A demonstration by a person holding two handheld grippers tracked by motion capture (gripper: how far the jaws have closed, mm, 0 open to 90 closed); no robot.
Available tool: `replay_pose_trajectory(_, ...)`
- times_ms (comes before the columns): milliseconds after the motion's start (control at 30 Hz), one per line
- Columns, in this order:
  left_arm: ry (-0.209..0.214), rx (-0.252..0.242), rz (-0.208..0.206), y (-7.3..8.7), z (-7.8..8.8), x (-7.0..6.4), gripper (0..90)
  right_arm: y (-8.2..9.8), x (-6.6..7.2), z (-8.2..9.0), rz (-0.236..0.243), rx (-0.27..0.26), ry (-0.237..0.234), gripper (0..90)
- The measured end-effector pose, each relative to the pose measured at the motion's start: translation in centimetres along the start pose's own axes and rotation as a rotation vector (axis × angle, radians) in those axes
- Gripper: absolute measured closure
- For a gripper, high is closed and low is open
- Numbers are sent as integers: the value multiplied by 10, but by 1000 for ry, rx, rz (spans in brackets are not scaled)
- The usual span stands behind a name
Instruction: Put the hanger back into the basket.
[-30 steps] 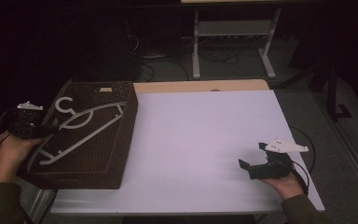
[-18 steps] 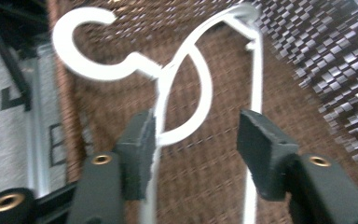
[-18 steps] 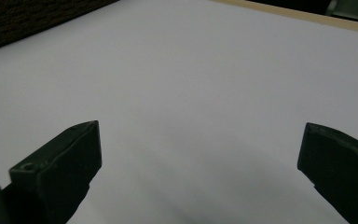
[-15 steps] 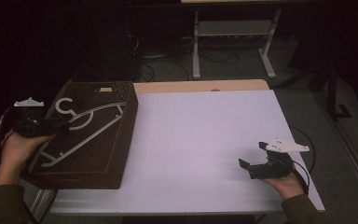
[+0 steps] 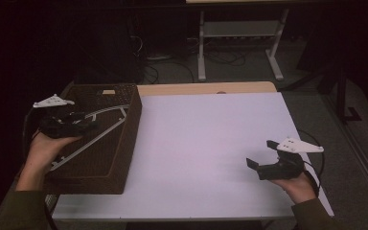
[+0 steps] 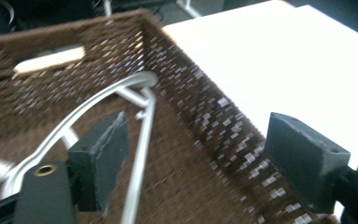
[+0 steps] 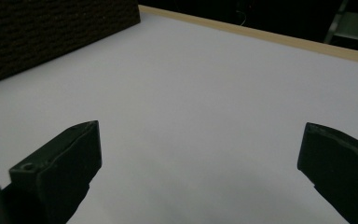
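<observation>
A brown woven basket (image 5: 130, 143) stands at the table's left end with a pale plastic hanger (image 5: 106, 130) lying slantwise in it. My left gripper (image 5: 87, 122) hovers over the basket's left part, held in a hand. In the left gripper view its jaws stand wide open (image 6: 200, 158). The hanger (image 6: 140, 140) runs just beside the left jaw, and the basket wall (image 6: 205, 121) passes between the two. My right gripper (image 5: 261, 154) rests low over the white table (image 5: 211, 143) near its front right, open (image 7: 200, 158), with bare tabletop between its jaws.
The basket's dark side (image 7: 51, 32) shows far off in the right gripper view. Beyond the table's wooden back edge (image 5: 206, 88) stand a metal frame (image 5: 239, 48) and cables on a dark floor.
My left gripper has moved forward and rightward from the basket's left edge to over the hanger. The right gripper has stayed put.
</observation>
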State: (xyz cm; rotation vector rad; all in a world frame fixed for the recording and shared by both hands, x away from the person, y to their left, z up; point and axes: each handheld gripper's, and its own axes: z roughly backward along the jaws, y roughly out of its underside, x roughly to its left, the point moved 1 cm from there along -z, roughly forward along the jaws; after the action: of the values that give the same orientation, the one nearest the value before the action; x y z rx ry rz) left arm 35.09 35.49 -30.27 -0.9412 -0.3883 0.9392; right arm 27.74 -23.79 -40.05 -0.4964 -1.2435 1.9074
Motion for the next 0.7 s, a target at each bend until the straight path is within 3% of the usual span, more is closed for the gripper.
replay_pose_trajectory(300, 53, -97, -25, -3, -11, -36, 130, -15, -1, 6, -5, -54, -19, 0)
replay_pose_trajectory(367, 73, -140, -35, -1, -16, -49, 114, -22, -1, 7, 1, -76, -21, 0)
replay_pose_trajectory(467, 114, -158, -47, 0, -22, -62, 105, -30, 0, 9, 5, -101, -28, 0)
replay_pose_trajectory(700, 157, -190, -70, 2, -31, -83, 49, -44, 1, 13, 11, -143, -43, 0)
